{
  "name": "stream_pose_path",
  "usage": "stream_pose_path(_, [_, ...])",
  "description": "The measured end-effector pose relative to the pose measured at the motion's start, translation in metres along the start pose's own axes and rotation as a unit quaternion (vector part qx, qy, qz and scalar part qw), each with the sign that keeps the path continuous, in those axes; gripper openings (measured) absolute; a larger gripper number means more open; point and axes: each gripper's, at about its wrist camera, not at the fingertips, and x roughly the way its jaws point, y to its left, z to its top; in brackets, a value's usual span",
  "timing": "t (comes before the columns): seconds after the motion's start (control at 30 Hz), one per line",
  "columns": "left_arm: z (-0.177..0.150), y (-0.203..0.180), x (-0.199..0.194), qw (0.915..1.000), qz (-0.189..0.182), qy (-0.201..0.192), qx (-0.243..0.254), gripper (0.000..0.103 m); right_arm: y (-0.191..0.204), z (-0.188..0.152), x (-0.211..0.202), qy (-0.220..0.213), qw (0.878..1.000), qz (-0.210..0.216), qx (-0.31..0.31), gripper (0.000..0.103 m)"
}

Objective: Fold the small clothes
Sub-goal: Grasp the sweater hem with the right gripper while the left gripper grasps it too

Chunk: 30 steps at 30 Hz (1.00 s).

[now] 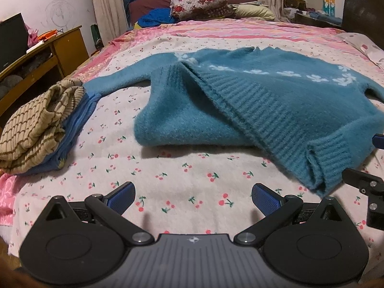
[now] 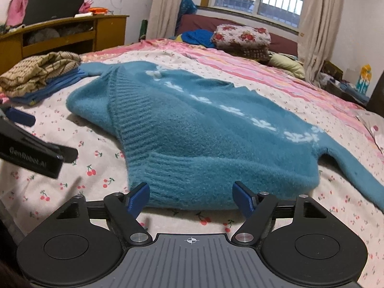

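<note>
A teal fuzzy sweater (image 1: 276, 100) with a row of white flowers lies on the cherry-print sheet (image 1: 168, 168), one side folded over so its ribbed hem runs diagonally. My left gripper (image 1: 193, 193) hovers open over bare sheet, short of the sweater's near edge, with nothing between its fingers. In the right wrist view the sweater (image 2: 204, 129) fills the middle. My right gripper (image 2: 191, 195) is open, and the sweater's near folded edge lies between its blue pads (image 2: 140, 196), which stand beside the knit without visibly squeezing it. Part of the right gripper shows at the left wrist view's right edge.
A stack of folded clothes (image 1: 38, 129), beige striped on blue, sits on the bed's left side. Folded floral blankets (image 2: 242, 38) and a pillow lie at the far end under the window. A wooden desk (image 2: 72, 33) stands left of the bed. The left gripper's body (image 2: 31, 156) is at the left edge.
</note>
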Motion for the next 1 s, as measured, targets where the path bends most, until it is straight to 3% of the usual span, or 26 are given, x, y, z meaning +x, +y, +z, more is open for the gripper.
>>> stream_pose_path(0.17, [0.005,0.010,0.007,1.0000,0.004,-0.004,0.001,0.103,0.008,0.000,-0.004,-0.014,0.997,0.011,-0.072,0.068])
stream_pose_path(0.33, [0.016,0.017,0.012,0.9995,0.008,-0.024,0.019,0.103,0.020,0.003,-0.002,-0.027,0.985,0.025,-0.170,0.068])
stream_pose_path(0.53, [0.041,0.036,0.020,0.9974,0.004,-0.065,0.032,0.103,0.017,0.017,0.014,-0.023,0.974,0.045,-0.222,0.066])
stream_pose_path(0.6, [0.049,0.044,0.025,0.9961,0.001,-0.076,0.045,0.103,0.014,0.021,0.019,-0.012,0.970,0.054,-0.235,0.059])
stream_pose_path(0.67, [0.057,0.050,0.030,0.9944,0.000,-0.089,0.057,0.103,0.011,0.024,0.024,0.005,0.968,0.067,-0.240,0.039])
stream_pose_path(0.8, [0.075,0.062,0.048,0.9921,-0.019,-0.095,0.079,0.102,0.007,0.030,0.032,0.030,0.965,0.081,-0.249,0.025])
stream_pose_path(0.83, [0.080,0.065,0.053,0.9919,-0.034,-0.091,0.082,0.098,0.006,0.032,0.032,0.036,0.964,0.084,-0.248,0.020])
stream_pose_path(0.9, [0.087,0.071,0.063,0.9921,-0.064,-0.077,0.075,0.078,0.004,0.035,0.033,0.045,0.965,0.092,-0.241,0.012])
stream_pose_path(0.93, [0.091,0.074,0.068,0.9919,-0.083,-0.068,0.068,0.073,0.002,0.038,0.033,0.050,0.966,0.097,-0.236,0.007])
stream_pose_path(1.0, [0.096,0.079,0.076,0.9910,-0.108,-0.054,0.056,0.058,-0.001,0.041,0.030,0.057,0.967,0.106,-0.225,0.003])
